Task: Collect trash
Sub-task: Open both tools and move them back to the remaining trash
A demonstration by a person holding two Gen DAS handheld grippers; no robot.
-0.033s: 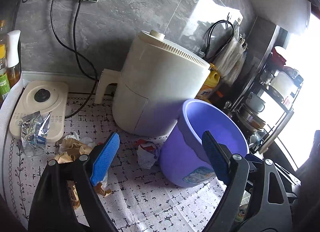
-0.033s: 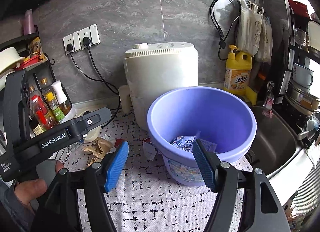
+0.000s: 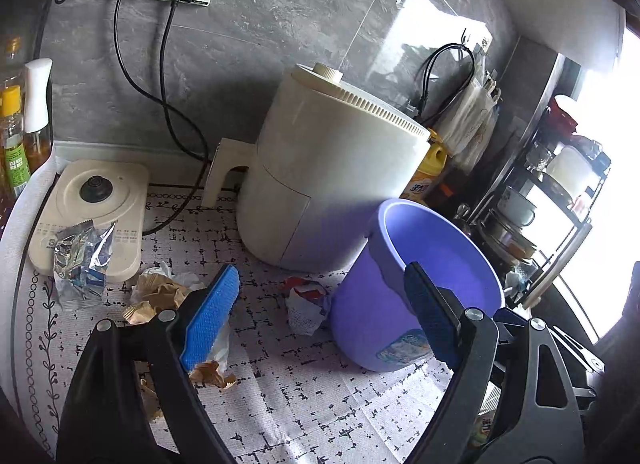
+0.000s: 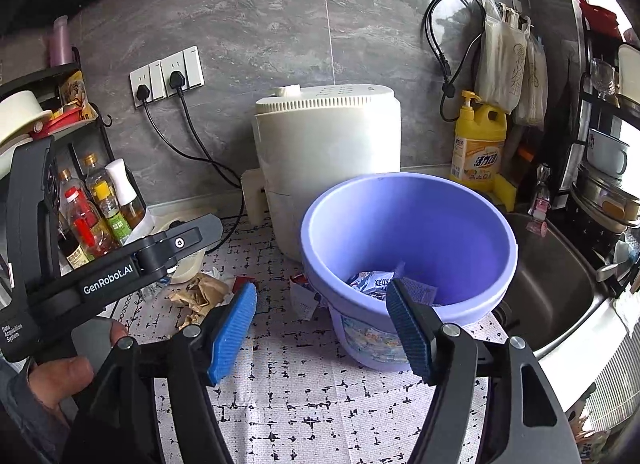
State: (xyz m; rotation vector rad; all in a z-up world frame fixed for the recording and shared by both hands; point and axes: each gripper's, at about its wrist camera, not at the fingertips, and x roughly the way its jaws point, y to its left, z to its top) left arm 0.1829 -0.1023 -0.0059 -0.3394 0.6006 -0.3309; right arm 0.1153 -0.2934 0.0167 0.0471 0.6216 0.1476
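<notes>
A kitchen table covered by a white cloth with black dashes [image 3: 304,404]; a round lilac plastic bucket [image 4: 412,224] stands on it, just in front of a cream cylindrical air fryer [image 4: 326,160] at 12 o'clock; inside the bucket lies a crumpled blue-and-white wrapper [image 4: 374,282]. In the right wrist view the right gripper [image 4: 322,330] hangs with its blue-padded fingers spread wide and nothing between them, the right pad in front of the bucket's near rim. In the left wrist view the left gripper [image 3: 316,328] is likewise spread and empty; the bucket sits at 3 o'clock of its gap. Loose trash lies on the cloth: a red-and-white crumpled wrapper [image 3: 306,304] touching the bucket's left side; crumpled brown paper [image 3: 160,296] at 9 o'clock, partly behind the left pad; a shiny silver foil packet [image 3: 82,260] farther left, resting on the edge of a cream kettle base [image 3: 92,212]. A yellow detergent bottle [image 4: 478,148] stands at 1 o'clock by the wall; a steel sink [image 4: 544,276] lies at 3 o'clock.
</notes>
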